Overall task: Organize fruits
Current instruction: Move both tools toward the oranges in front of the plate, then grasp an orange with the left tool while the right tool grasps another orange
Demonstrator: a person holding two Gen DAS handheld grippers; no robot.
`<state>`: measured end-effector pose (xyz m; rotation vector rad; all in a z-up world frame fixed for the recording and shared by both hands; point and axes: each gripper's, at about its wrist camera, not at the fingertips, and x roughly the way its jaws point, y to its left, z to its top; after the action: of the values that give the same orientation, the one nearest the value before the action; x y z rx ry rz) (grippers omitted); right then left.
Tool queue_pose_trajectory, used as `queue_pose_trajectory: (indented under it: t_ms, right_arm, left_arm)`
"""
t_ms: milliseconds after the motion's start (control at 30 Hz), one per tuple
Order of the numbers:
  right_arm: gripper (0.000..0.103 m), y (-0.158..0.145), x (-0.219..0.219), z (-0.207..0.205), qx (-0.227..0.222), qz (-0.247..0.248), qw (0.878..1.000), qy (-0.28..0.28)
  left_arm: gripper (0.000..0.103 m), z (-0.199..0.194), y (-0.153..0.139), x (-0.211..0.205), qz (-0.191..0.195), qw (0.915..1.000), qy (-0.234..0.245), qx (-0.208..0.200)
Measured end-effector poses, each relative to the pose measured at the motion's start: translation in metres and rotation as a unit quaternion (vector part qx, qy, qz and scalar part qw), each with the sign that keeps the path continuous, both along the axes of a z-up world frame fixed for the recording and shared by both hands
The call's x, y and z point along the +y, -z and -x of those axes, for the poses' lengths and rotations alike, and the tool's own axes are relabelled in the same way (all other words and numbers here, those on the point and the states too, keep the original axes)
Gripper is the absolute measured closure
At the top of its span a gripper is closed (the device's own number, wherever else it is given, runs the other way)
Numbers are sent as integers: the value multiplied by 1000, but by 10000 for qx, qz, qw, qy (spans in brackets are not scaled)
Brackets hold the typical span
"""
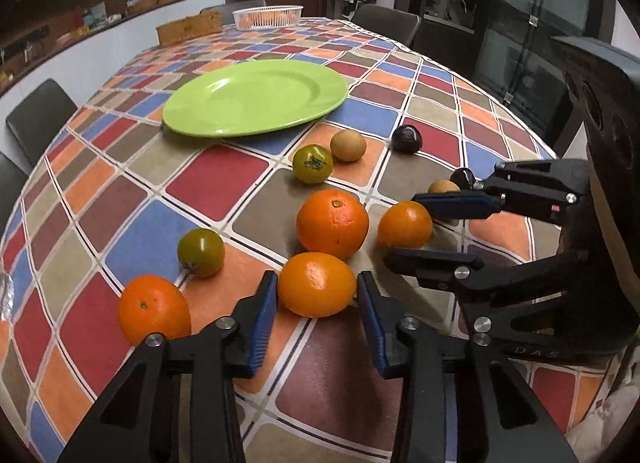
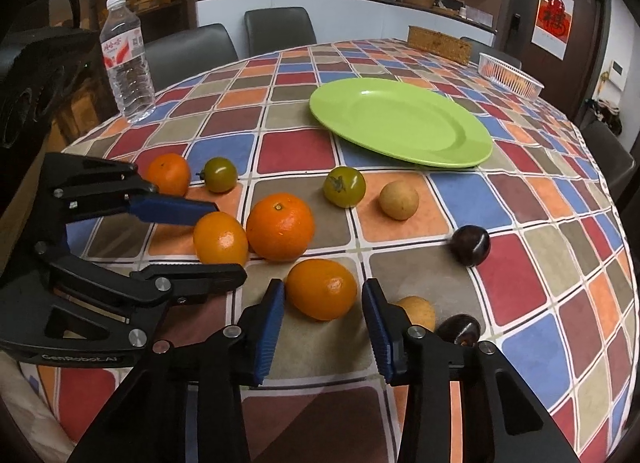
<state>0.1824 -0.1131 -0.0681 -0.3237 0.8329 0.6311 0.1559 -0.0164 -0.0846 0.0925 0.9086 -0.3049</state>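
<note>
Several fruits lie on the checked tablecloth before an empty green plate. My left gripper is open, its jaws on either side of an orange. My right gripper is open around another orange. A bigger orange sits between them. One more orange, two green tomatoes, two tan fruits and two dark plums lie around.
A water bottle stands at the far left table edge. A white basket and a woven box sit at the far end. Dark chairs surround the table.
</note>
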Motion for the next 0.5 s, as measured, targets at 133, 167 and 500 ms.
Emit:
queue_pose_trajectory:
  t_ms: [133,167,500]
  right_arm:
    - [66,1,-1,-1,107,-65,9999,30]
    - [66,0,-1,0,124,-88,9999,36]
    - [66,-21,-7,6,34,-362,9990,253]
  left_arm:
    - [65,2,-1,0,-26,10000,-76,-17]
    - [65,3,-2,1,-2,9999,-103,-18]
    - [65,15,-27,4,46,9990,-284,-348]
